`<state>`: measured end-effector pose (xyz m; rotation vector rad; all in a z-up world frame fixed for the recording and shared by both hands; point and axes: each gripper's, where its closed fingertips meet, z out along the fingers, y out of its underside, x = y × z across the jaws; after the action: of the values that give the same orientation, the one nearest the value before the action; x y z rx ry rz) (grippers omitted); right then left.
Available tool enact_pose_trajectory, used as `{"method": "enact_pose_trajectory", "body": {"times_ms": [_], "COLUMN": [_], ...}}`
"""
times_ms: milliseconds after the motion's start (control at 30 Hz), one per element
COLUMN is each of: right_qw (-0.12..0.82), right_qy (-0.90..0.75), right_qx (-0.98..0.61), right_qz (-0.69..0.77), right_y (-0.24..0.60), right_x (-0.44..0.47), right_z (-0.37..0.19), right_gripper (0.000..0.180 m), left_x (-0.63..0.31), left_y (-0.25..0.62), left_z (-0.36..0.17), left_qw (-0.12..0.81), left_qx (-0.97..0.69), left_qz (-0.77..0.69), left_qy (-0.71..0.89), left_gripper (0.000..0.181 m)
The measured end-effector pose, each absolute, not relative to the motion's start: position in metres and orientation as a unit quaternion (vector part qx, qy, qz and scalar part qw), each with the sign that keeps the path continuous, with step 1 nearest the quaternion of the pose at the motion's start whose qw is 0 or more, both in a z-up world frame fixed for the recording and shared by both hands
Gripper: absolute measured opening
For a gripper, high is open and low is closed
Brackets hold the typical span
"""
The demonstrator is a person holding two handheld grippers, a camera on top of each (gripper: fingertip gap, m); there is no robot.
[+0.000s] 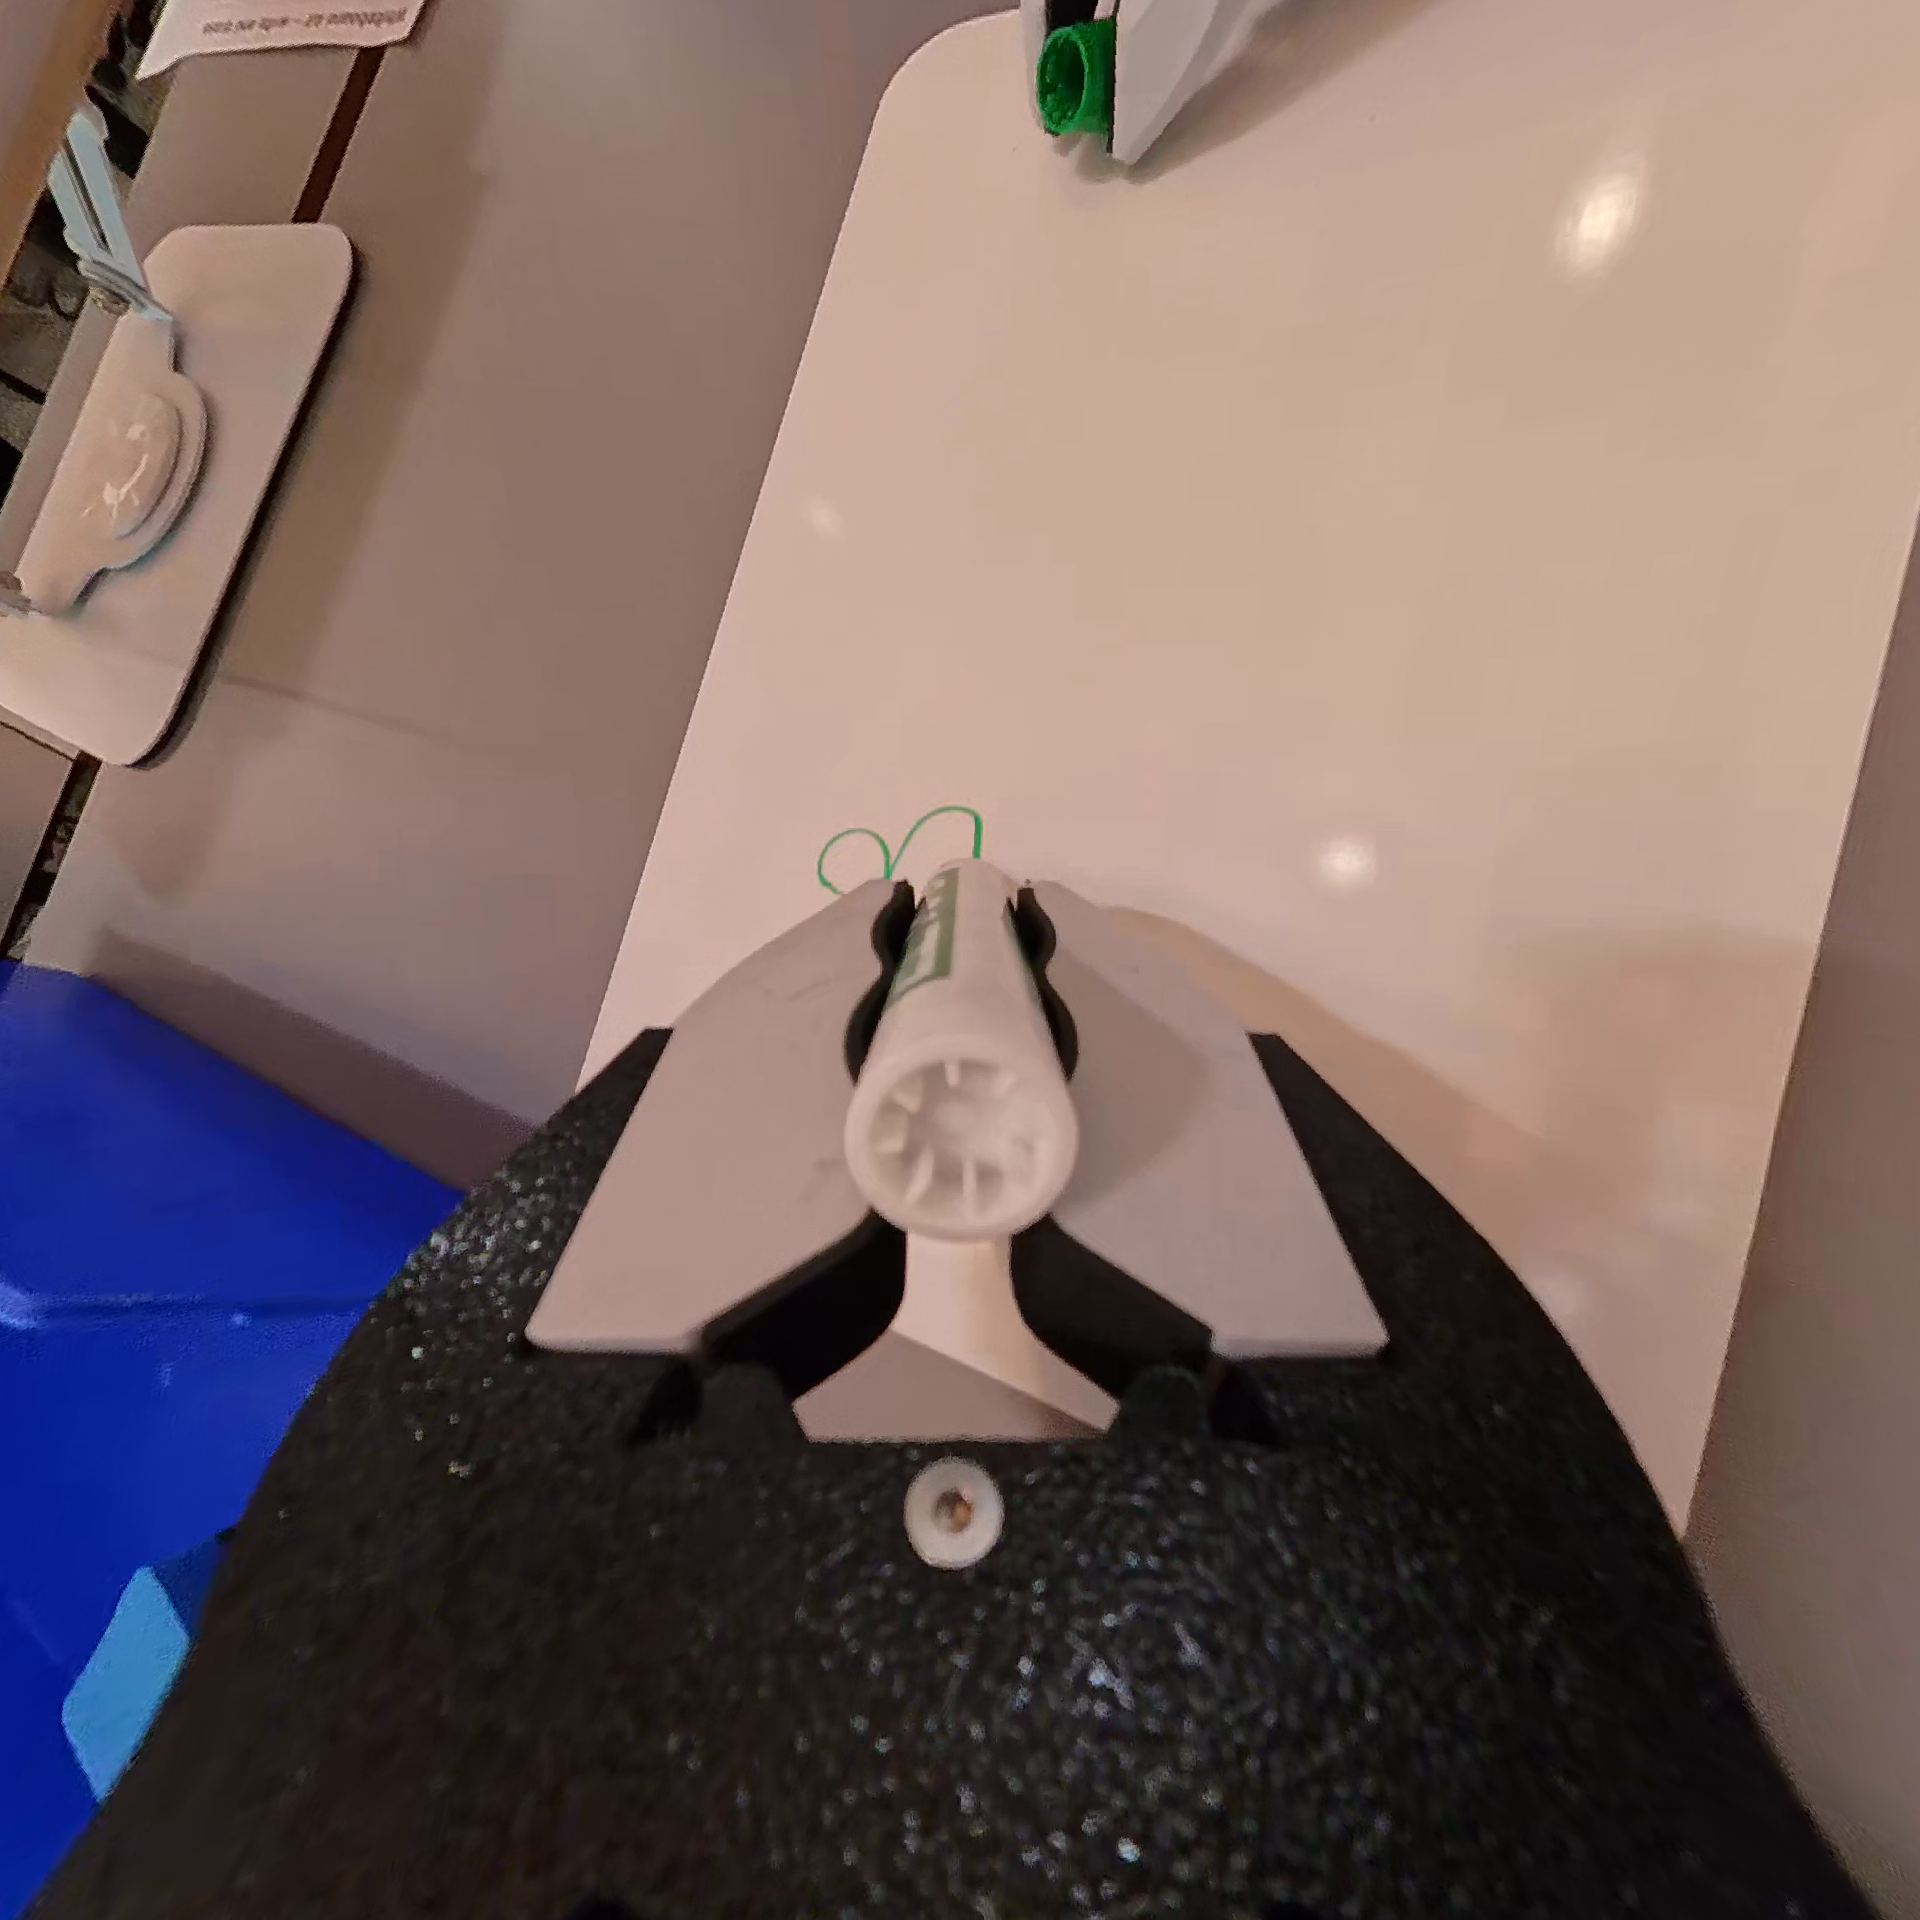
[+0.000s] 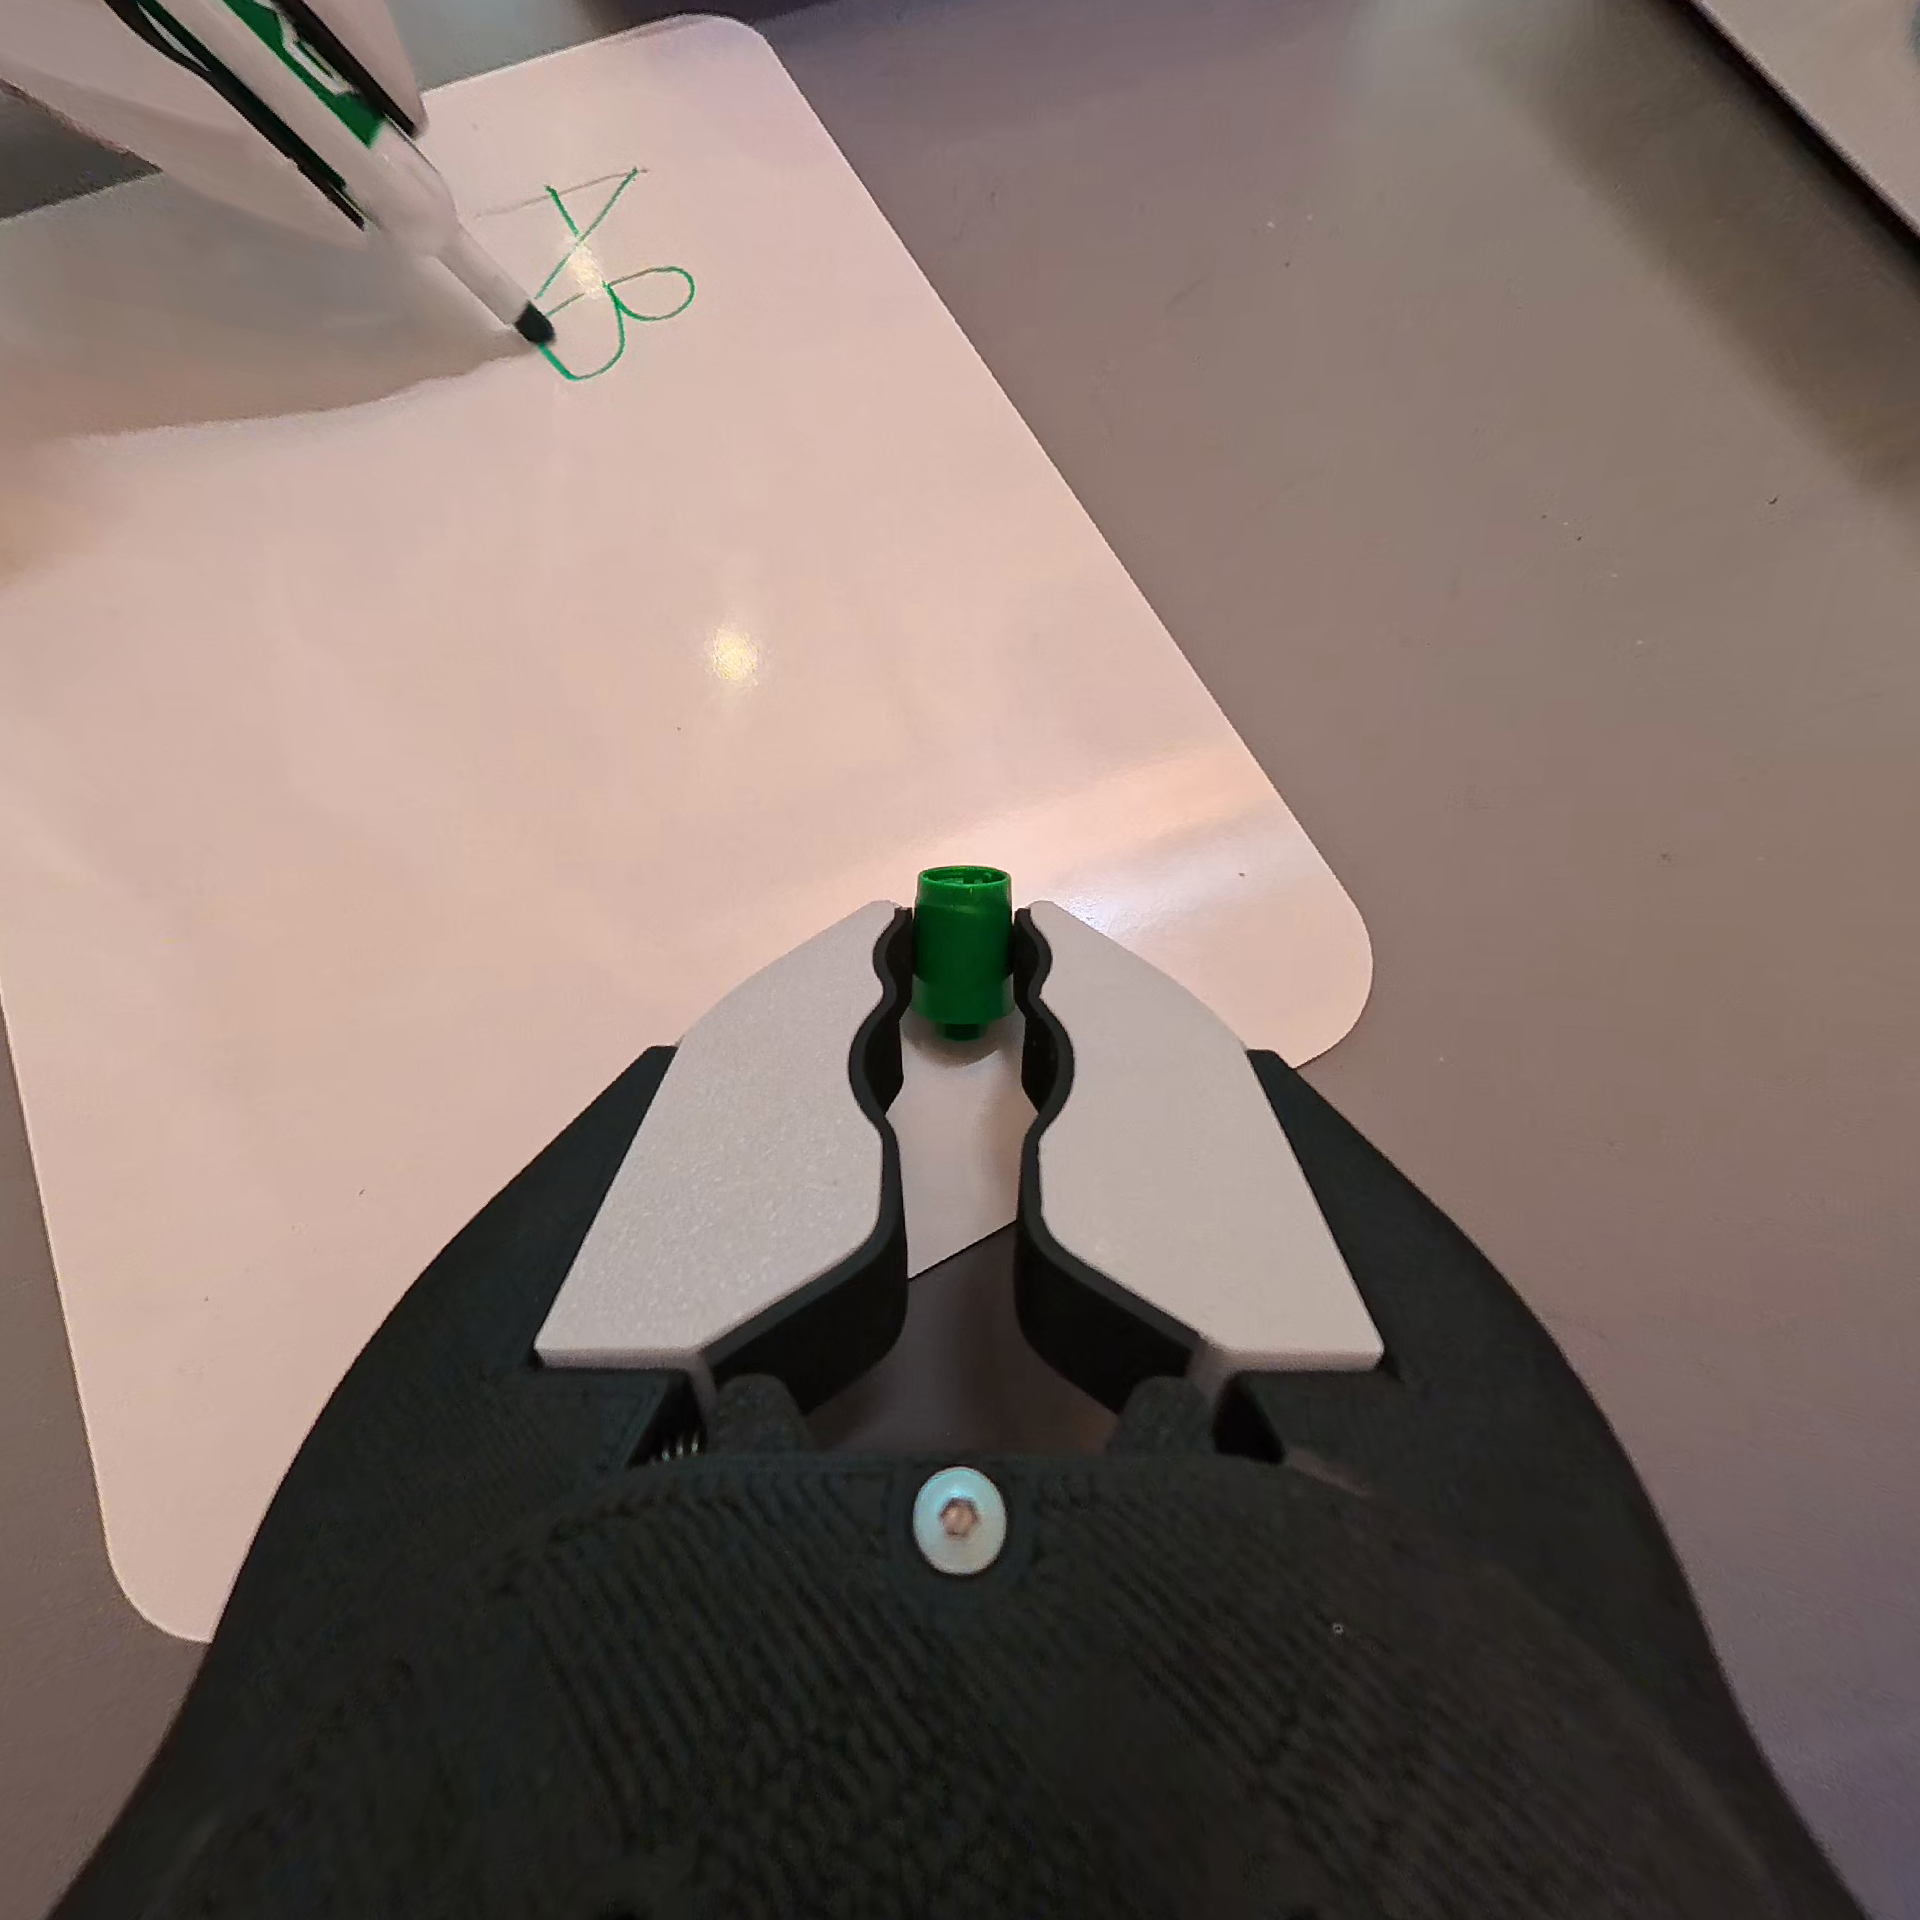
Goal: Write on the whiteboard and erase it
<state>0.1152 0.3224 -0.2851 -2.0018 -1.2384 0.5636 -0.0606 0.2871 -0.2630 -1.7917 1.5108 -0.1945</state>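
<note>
A white whiteboard (image 1: pixel 1299 520) lies flat on the grey table, also in the right wrist view (image 2: pixel 520 727). My left gripper (image 1: pixel 956 899) is shut on a white marker (image 1: pixel 961 1039) with a green label, pointing down at the board. In the right wrist view the marker (image 2: pixel 436 208) has its tip touching the board beside green strokes (image 2: pixel 613 281). Part of the green strokes (image 1: pixel 899 847) shows past the marker in the left wrist view. My right gripper (image 2: pixel 961 925) is shut on the green marker cap (image 2: pixel 961 961) over the board's near corner; the cap also shows at the top of the left wrist view (image 1: pixel 1070 78).
A smaller white board (image 1: pixel 197 488) with a pale eraser-like object (image 1: pixel 120 468) on it lies at the left. A blue bin (image 1: pixel 156 1247) sits at the lower left. A sheet of paper (image 1: pixel 281 26) lies at the far top left. Another flat object's edge (image 2: pixel 1829 94) shows top right.
</note>
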Motion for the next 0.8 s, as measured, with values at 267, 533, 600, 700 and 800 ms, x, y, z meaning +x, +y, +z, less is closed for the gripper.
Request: {"method": "enact_pose_trajectory", "body": {"times_ms": [267, 533, 600, 700, 800], "right_qw": [0.352, 0.353, 0.353, 0.352, 0.351], "right_qy": [-0.48, -0.48, -0.48, -0.48, -0.481], "right_qx": [-0.773, -0.773, -0.773, -0.773, -0.772], "right_qz": [0.218, 0.218, 0.218, 0.22, 0.221], "right_y": [0.322, 0.322, 0.322, 0.321, 0.321], "right_x": [0.115, 0.115, 0.115, 0.115, 0.115], "right_z": [-0.285, -0.285, -0.285, -0.285, -0.285], "right_gripper": [0.019, 0.018, 0.018, 0.018, 0.019], "left_x": [-0.057, -0.034, -0.031, -0.029, -0.029], "left_y": [0.293, 0.318, 0.321, 0.323, 0.322], "left_z": [-0.23, -0.249, -0.255, -0.256, -0.257], "left_qw": [0.459, 0.438, 0.435, 0.437, 0.435], "left_qx": [-0.705, -0.706, -0.707, -0.707, -0.707], "left_qz": [-0.143, -0.089, -0.083, -0.085, -0.082], "left_qy": [0.522, 0.549, 0.551, 0.549, 0.552], "left_gripper": [0.019, 0.019, 0.019, 0.019, 0.019]}}
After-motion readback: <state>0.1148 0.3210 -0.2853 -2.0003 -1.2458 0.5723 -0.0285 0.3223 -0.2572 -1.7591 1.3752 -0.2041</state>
